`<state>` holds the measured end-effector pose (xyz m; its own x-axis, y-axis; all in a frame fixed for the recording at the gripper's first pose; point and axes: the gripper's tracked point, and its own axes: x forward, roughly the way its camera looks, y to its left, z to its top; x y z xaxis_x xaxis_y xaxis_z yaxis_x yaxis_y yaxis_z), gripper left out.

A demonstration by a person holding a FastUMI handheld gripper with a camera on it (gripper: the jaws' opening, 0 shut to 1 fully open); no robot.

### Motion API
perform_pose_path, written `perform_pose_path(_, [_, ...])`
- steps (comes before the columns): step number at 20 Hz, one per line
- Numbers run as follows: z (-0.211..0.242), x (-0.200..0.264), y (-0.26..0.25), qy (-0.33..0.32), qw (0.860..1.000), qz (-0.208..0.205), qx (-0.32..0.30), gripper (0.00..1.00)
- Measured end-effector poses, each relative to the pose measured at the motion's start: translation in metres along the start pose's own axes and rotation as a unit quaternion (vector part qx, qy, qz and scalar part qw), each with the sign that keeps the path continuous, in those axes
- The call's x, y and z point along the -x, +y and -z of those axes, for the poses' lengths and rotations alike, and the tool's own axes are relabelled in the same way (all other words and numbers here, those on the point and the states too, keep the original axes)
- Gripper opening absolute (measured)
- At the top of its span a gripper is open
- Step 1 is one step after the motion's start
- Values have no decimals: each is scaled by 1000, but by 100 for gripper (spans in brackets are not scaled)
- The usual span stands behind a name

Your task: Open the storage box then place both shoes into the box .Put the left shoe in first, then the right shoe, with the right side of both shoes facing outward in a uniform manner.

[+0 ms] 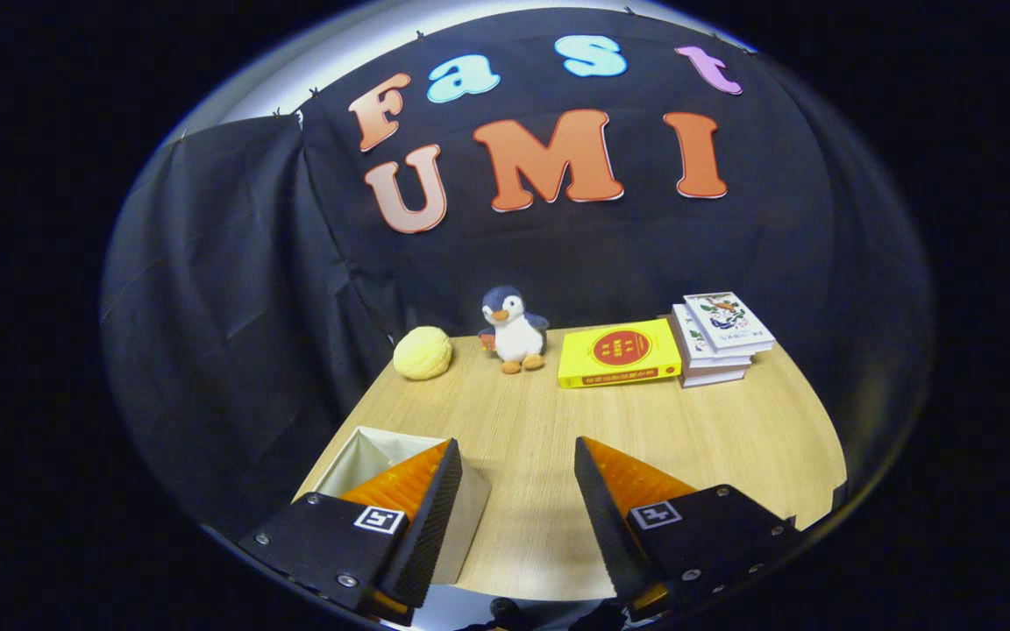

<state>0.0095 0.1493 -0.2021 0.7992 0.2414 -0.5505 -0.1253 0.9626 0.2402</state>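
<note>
On the wooden table (558, 438), at its near left corner, sits one storage box (382, 449), pale and fabric-sided, with its top open so the light lining shows. The left finger of the gripper (518, 464) covers much of it, so only the far rim, part of the inside and one side wall can be seen; its long axis cannot be told from here, though one corner points away toward the back of the table.

The gripper hangs above the near edge with its two fingers spread wide apart, bare tabletop between them and nothing held. The left finger overlaps the box (whether it touches it cannot be told), and the right finger is over clear wood.

Beyond the fingers, along the back of the table, stands a row of things. From left to right: one round yellow ball (423, 352), one small plush penguin (514, 329) standing upright and facing the gripper, one yellow book (618, 352) lying flat with its long side running across the table, and just beside it one stack of white books (720, 337), about three high.
</note>
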Motion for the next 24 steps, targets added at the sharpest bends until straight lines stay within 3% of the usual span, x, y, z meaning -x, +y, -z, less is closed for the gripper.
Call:
perform_pose_path(4, [-61,28,-41,-101,995,13,9,82])
perform_pose_path(9, [-126,72,-86,-231,970,51,53,87])
perform_pose_path(12, [-146,94,-96,-267,961,56,54,89])
perform_pose_path(15, [-169,117,-93,-309,949,26,52,93])
perform_pose_path(24, [-200,169,-104,-403,906,40,121,95])
